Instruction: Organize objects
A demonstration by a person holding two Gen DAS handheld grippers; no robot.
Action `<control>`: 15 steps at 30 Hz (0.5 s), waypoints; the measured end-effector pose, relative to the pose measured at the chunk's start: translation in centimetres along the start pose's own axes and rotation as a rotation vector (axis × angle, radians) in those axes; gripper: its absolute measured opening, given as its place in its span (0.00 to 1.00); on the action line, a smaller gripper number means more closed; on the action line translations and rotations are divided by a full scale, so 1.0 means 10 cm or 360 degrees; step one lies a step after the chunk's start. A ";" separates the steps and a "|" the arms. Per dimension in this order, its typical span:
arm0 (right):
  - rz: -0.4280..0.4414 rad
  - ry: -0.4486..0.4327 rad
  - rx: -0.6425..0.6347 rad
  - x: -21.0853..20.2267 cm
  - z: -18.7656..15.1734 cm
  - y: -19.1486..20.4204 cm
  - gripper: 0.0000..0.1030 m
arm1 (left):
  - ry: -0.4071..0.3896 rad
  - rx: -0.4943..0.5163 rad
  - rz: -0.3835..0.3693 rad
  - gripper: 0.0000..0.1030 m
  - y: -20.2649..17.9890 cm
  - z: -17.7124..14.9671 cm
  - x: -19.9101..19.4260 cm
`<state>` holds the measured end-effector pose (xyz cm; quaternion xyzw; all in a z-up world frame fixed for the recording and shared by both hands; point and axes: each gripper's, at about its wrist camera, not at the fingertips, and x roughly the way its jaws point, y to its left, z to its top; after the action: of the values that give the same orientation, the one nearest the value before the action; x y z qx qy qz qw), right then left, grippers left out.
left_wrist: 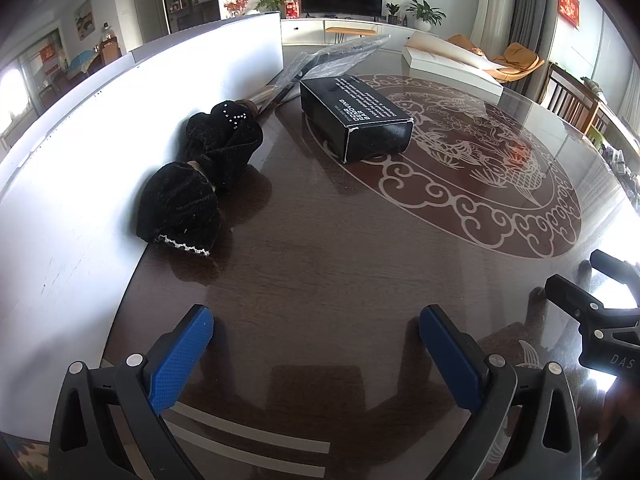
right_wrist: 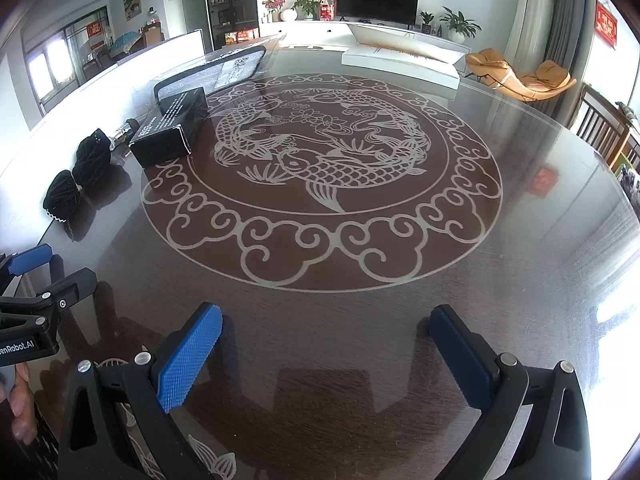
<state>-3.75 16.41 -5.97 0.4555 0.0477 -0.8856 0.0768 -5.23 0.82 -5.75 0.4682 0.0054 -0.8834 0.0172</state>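
A black velvet bow (left_wrist: 200,176) with small studs lies on the dark table by a white panel (left_wrist: 100,140); the right wrist view has the bow (right_wrist: 80,176) at far left. Beyond it sits a black box (left_wrist: 356,116) with white print, also seen as the box (right_wrist: 172,128) at the edge of the fish pattern. A plastic-wrapped black item (left_wrist: 332,60) lies behind the box. My left gripper (left_wrist: 316,344) is open and empty above bare tabletop, well short of the bow. My right gripper (right_wrist: 324,348) is open and empty too, near the table's front.
The glass-topped table (right_wrist: 520,280) carries a round fish and cloud pattern (right_wrist: 320,160). An open white box (right_wrist: 400,60) rests at the far edge. Each gripper shows in the other's view: right gripper (left_wrist: 574,270), left gripper (right_wrist: 70,264). A hand (right_wrist: 20,412) holds the left one. Wooden chairs (right_wrist: 600,128) stand at right.
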 end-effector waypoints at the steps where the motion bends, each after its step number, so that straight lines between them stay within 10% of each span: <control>1: 0.0000 0.0000 0.0000 0.00 0.00 0.00 1.00 | 0.0000 0.0000 0.0000 1.00 0.00 0.00 0.00; 15: 0.0001 0.0000 0.0000 0.00 0.00 0.00 1.00 | 0.0001 0.0000 -0.0001 1.00 0.00 -0.01 -0.01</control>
<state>-3.75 16.44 -5.97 0.4554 0.0476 -0.8857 0.0772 -5.07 0.80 -5.74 0.4685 0.0054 -0.8833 0.0169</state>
